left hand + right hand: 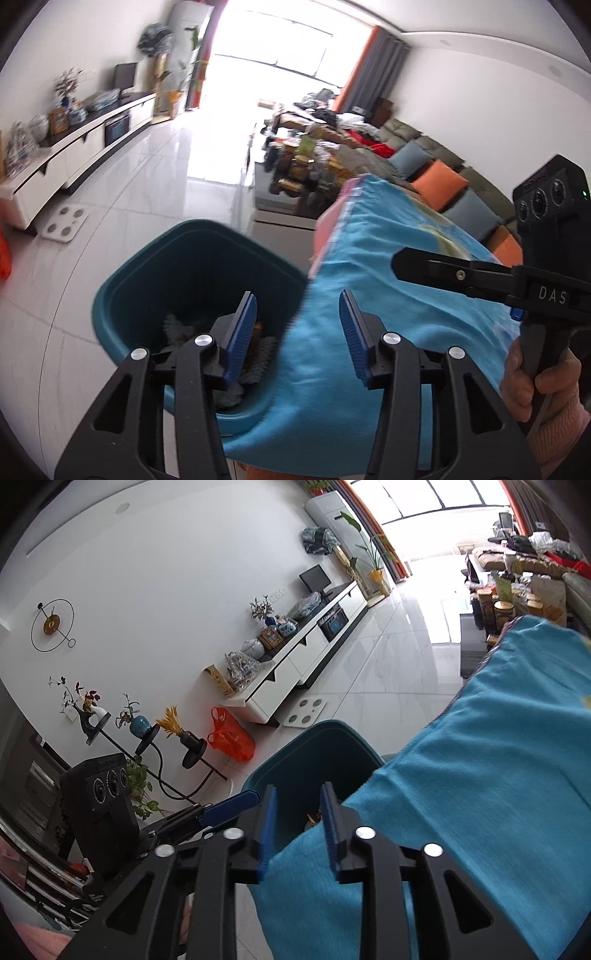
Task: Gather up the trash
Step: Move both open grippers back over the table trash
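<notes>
Both the left gripper [297, 334] and right gripper [297, 827] are released. The blue cloth [369, 295] hangs over the bin [155, 266] rim at 3 o'clock, not fully inside; trash [258, 354] already lies inside.

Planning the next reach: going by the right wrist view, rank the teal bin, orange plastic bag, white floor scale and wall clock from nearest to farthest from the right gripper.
From the right gripper:
1. Teal bin, just ahead.
2. Orange plastic bag, on the floor, left.
3. White floor scale, beyond the bin.
4. Wall clock, far left wall.

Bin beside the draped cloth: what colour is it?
Dark teal: the plastic bin, rim and inner walls alike. It shows best in the left wrist view.
</notes>
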`<state>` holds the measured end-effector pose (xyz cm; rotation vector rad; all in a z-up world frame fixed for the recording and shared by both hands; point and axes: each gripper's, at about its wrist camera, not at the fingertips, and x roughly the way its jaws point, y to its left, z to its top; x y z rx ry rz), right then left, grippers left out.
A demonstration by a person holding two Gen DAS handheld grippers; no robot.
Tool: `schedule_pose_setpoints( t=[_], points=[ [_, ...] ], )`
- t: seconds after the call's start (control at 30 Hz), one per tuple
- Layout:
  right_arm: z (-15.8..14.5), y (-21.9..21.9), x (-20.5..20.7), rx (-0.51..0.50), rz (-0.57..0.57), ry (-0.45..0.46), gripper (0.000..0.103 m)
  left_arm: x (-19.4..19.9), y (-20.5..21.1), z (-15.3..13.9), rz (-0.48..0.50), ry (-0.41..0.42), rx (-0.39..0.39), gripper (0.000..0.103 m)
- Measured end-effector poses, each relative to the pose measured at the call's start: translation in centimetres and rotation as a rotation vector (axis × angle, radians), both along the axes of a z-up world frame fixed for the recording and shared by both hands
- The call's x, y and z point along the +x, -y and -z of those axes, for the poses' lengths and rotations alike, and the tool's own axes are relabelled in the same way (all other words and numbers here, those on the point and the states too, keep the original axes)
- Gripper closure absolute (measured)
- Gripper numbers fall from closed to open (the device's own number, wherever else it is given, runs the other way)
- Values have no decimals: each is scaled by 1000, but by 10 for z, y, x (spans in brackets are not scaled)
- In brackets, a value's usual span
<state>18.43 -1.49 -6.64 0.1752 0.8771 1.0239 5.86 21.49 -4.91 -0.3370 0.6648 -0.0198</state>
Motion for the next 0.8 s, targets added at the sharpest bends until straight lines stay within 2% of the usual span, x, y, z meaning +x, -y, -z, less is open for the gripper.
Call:
schedule_pose_setpoints(
  t=[0.23, 0.43, 0.8],
  points=[
    [-16, 76, -17, 9, 126, 81, 66, 1, 79, -18, 222, 68, 39, 53],
    [-12, 148, -30, -22, 276, 116, 66, 7, 149, -17, 404, 64, 43, 53],
    [-7, 278, -54, -21, 564, 118, 66, 2, 273, -13, 711, 52, 46, 51]
  ],
)
